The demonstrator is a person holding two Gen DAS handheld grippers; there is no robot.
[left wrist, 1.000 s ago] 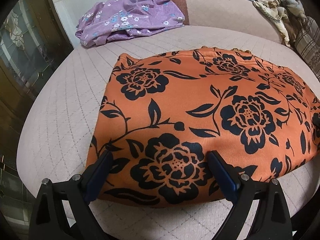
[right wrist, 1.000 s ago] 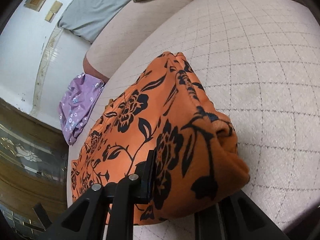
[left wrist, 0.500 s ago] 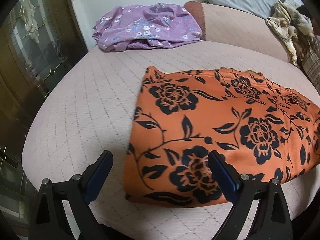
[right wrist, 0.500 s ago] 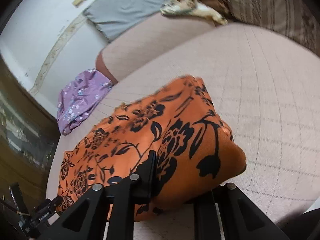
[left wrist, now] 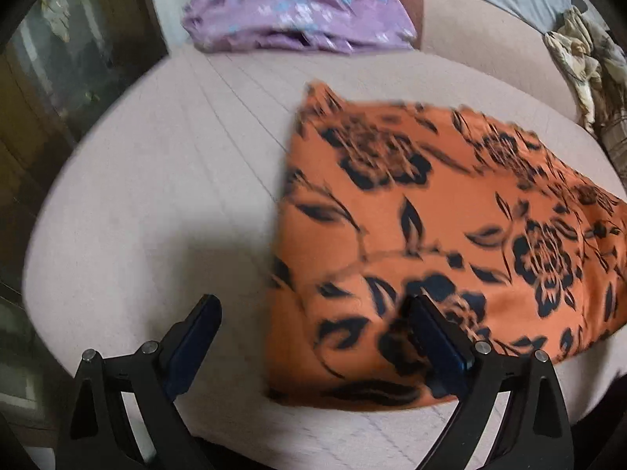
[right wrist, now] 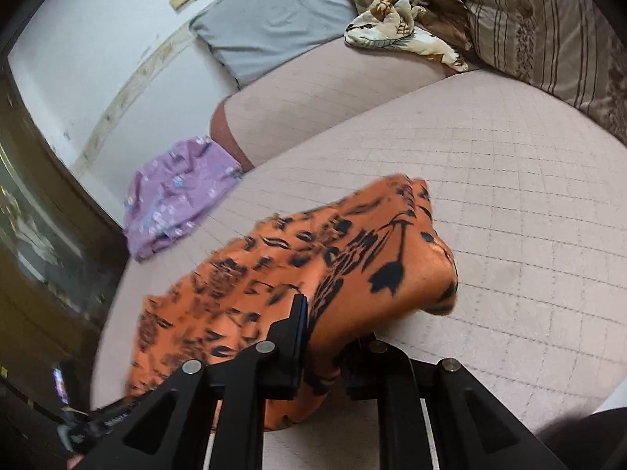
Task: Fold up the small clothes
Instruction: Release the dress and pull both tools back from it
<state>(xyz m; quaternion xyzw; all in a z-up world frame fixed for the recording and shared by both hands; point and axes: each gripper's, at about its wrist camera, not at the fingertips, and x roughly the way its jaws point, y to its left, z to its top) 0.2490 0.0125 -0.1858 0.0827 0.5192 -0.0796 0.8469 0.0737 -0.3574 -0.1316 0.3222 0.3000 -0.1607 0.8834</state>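
A folded orange garment with black flowers (left wrist: pixel 450 235) lies on the pale quilted cushion (left wrist: pixel 156 196). My left gripper (left wrist: pixel 313 325) is open and empty at the garment's near left corner; its right finger (left wrist: pixel 435 337) is over the cloth, its left finger (left wrist: pixel 196 333) over bare cushion. In the right wrist view my right gripper (right wrist: pixel 325 337) is shut on the near end of the orange garment (right wrist: pixel 274 286) and holds that end bunched and lifted off the cushion.
A purple flowered garment (left wrist: pixel 298 15) lies at the cushion's far edge, also in the right wrist view (right wrist: pixel 176 192). A grey pillow (right wrist: pixel 274 19), a crumpled beige cloth (right wrist: pixel 403 19) and a striped pillow (right wrist: pixel 548 27) sit at the back. A dark wooden cabinet (left wrist: pixel 47 98) stands left.
My left gripper has moved back and left off the garment, staying open. My right gripper has lifted its held end of the garment, and the cloth has shifted.
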